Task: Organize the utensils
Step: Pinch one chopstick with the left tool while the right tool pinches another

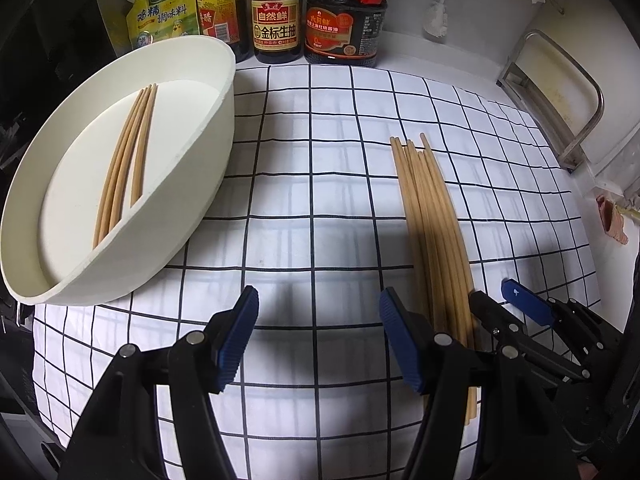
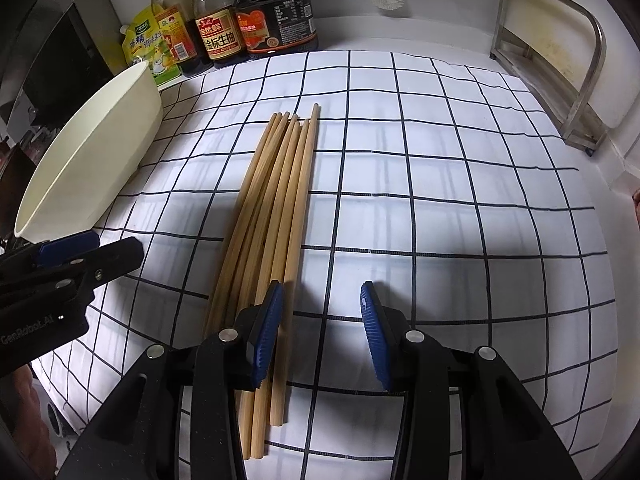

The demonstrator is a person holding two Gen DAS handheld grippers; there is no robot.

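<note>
Both claws hang over a bench covered with a white checked cloth (image 2: 420,184). The left claw (image 1: 318,322) is spread wide with nothing between its blue pads (image 1: 240,336); its right pad sits just beside the near ends of the loose chopsticks (image 1: 432,220). The right claw (image 2: 320,320) is also wide and empty, with its left pad (image 2: 268,332) above the near ends of the same bundle (image 2: 272,216), which lies lengthwise on the cloth. At the left stands a white tray (image 1: 200,160), and four chopsticks in the tray (image 1: 124,168) lie side by side on its floor. Along the back wall stand sauce bottles (image 1: 276,20) and a yellow pouch (image 1: 160,12). A metal rack (image 2: 560,76) stands at the far right.
</note>
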